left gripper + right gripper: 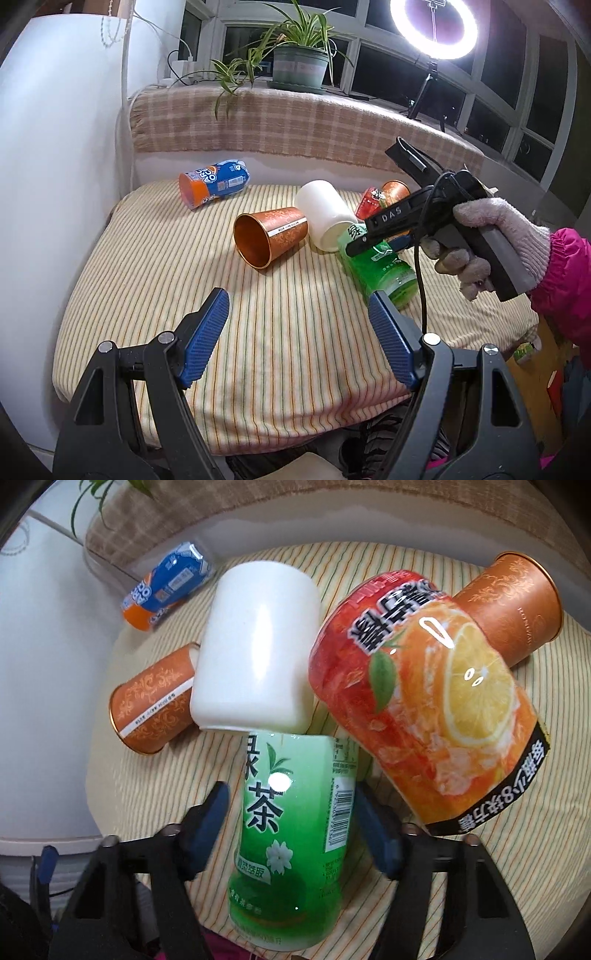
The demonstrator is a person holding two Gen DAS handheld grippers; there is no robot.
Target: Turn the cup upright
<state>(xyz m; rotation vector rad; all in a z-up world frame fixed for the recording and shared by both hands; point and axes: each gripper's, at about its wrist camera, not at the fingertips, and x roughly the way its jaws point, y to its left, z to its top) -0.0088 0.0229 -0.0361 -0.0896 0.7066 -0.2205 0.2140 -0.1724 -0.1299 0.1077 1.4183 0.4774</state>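
Green tea cup [295,834] lies on its side on the striped cloth [207,295], lengthwise between the two blue pads of the right gripper [291,830]. That gripper's fingers are spread to either side of the cup's body; the right pad looks to sit against the label, the left pad stands slightly off it, so a firm pinch cannot be confirmed. From the left wrist view the same green cup [384,269] shows under the right gripper [360,240], which a gloved right hand [491,243] holds by its handle.

Against the far end of the green cup rests a white cup [255,646], also on its side. Just right of the green cup lies a red-and-orange lemon-tea cup [424,701], with a copper cup [513,602] behind it. Left of the white cup lies another copper cup [269,236], its mouth open toward the left gripper. A blue-and-orange cup [214,182] lies well apart, farther left and back.

Left gripper [299,332] hovers over bare cloth, fingers wide apart, nothing between them.
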